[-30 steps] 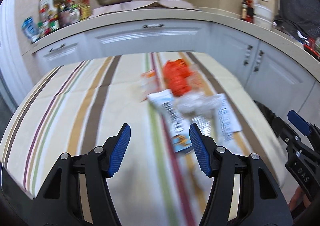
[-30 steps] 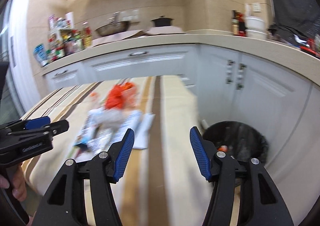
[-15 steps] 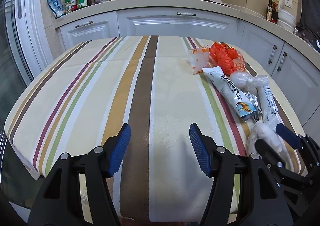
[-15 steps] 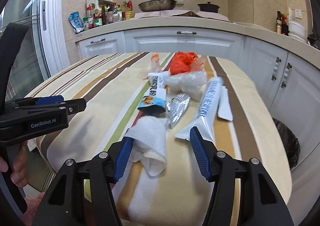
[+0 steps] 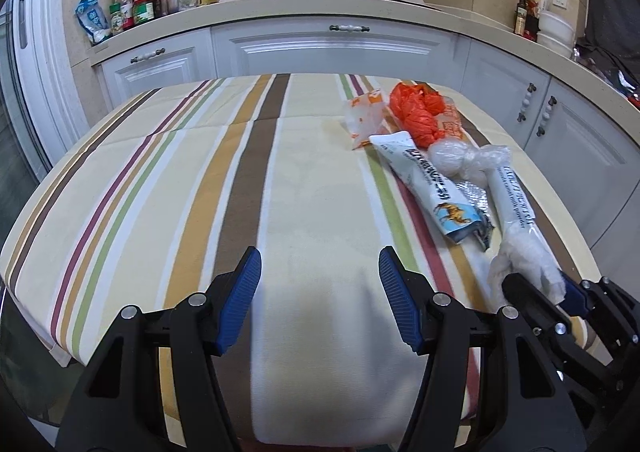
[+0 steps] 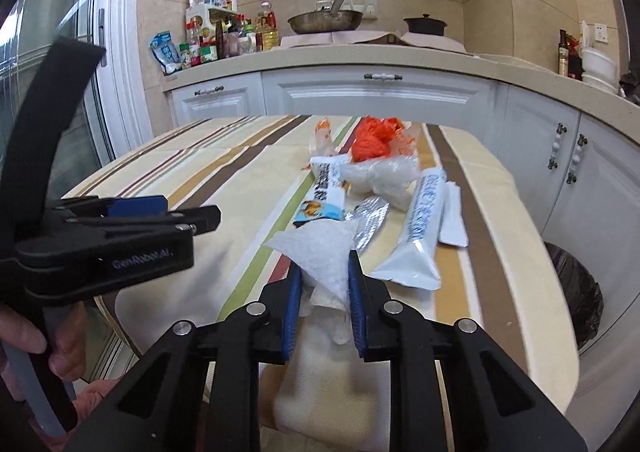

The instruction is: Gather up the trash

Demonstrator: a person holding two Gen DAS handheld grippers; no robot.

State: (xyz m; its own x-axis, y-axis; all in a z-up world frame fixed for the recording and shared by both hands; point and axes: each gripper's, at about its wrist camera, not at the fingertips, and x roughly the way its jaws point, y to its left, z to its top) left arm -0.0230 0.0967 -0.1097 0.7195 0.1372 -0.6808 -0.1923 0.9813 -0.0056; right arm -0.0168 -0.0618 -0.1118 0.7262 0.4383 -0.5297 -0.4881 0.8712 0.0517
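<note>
A desk [image 5: 132,188] covered in a cream cloth with coloured stripes carries a line of litter along its right edge. The right gripper [image 6: 322,292] reaches in from the near edge, its blue-padded jaws closing on a crumpled white paper tissue [image 6: 320,252], the nearest piece and so the easiest first pick. Beyond it lie a white and blue snack wrapper [image 6: 326,192], a crinkled silver foil packet [image 6: 370,222], a long white sachet [image 6: 420,228], a knotted clear plastic bag [image 6: 380,176] and a bunched orange plastic bag [image 6: 372,140]. A black-lined bin [image 6: 576,288] stands on the floor just off the desk's right edge, probably where the tissue belongs. The left gripper [image 5: 320,292] hangs over bare cloth near the front edge, jaws open and empty.
</note>
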